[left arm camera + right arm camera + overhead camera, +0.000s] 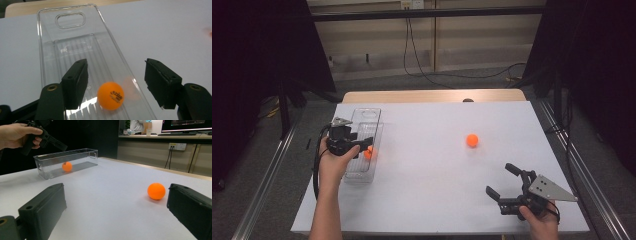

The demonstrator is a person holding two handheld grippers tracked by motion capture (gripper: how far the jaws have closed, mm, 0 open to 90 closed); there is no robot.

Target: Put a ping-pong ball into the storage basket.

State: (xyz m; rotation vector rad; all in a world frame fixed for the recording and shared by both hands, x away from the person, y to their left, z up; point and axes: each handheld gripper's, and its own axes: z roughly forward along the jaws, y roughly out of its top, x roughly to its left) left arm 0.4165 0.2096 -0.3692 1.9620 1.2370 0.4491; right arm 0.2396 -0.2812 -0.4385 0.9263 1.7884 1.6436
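Two orange balls occupy a white table (427, 165) as a person works with a pair of hand-held tongs. The left gripper (362, 144) hangs over a clear plastic bin (72, 32), its jaws parted and gripping nothing; one orange ball (110, 95) lies on the bin's ribbed floor directly below and between them, touching neither pad. The right gripper (503, 181) rests low near the table's front edge, jaws spread wide and empty. The second orange ball (156, 191) sits on the bare tabletop ahead of it, just beyond one jaw tip, well apart from the bin.
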